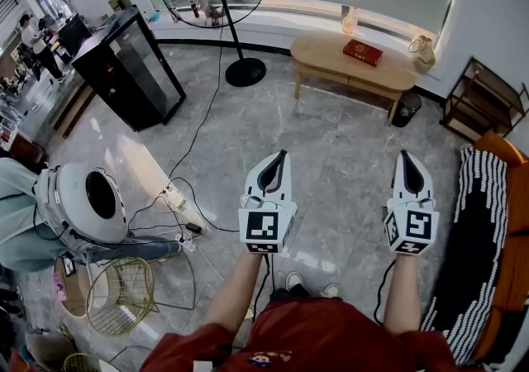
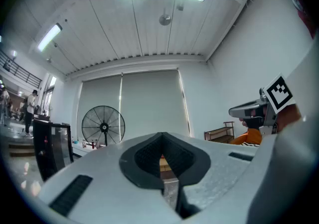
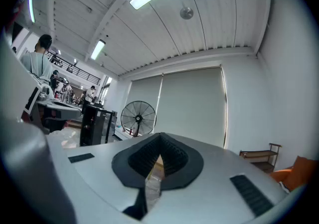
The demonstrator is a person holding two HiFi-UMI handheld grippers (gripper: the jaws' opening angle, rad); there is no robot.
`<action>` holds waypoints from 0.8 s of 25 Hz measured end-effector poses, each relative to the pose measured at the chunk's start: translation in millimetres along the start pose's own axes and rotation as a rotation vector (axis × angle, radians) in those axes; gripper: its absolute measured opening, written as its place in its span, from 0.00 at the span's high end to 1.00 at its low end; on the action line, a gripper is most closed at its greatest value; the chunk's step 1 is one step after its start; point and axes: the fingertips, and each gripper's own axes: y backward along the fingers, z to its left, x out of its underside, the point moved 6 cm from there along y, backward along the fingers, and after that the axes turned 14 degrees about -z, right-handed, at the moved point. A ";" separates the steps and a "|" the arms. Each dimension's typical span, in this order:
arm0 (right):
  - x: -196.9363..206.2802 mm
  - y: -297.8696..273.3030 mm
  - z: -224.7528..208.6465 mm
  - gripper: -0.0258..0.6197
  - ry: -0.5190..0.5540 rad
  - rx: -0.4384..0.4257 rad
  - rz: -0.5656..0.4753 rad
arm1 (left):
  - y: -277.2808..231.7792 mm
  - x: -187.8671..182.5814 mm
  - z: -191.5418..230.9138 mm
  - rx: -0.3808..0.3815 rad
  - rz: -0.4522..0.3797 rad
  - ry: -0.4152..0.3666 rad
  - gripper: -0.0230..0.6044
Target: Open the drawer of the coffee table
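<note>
Grey marble floor (image 1: 331, 147); light wooden oval coffee table (image 1: 351, 64) lies far ahead, long axis L-R, nearer my right gripper (image 1: 405, 159) than left gripper (image 1: 281, 157). Both jaws closed, nothing held.

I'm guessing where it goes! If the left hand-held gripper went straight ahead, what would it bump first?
Probably the wooden coffee table. The left hand-held gripper points level toward it, and nothing shows in between. It might pass above the low table instead; depth and height are hard to judge here.
</note>
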 end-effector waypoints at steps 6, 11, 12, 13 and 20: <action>-10.2 34.4 -30.4 0.96 -0.018 0.010 -0.015 | 8.3 -9.9 -44.6 0.003 0.005 0.004 0.95; -14.2 57.2 -58.4 0.96 -0.012 0.009 -0.025 | 3.2 -18.9 -85.6 0.015 0.001 -0.010 0.95; -13.5 63.0 -66.3 0.96 -0.012 0.008 -0.026 | 1.4 -19.4 -97.3 0.024 -0.002 -0.015 0.95; -12.1 68.5 -74.1 0.96 -0.016 0.010 -0.027 | -0.6 -19.4 -108.5 0.033 -0.003 -0.021 0.95; 2.6 96.3 -107.7 0.96 -0.065 0.003 -0.031 | -3.3 -15.5 -161.6 0.040 0.015 -0.028 0.94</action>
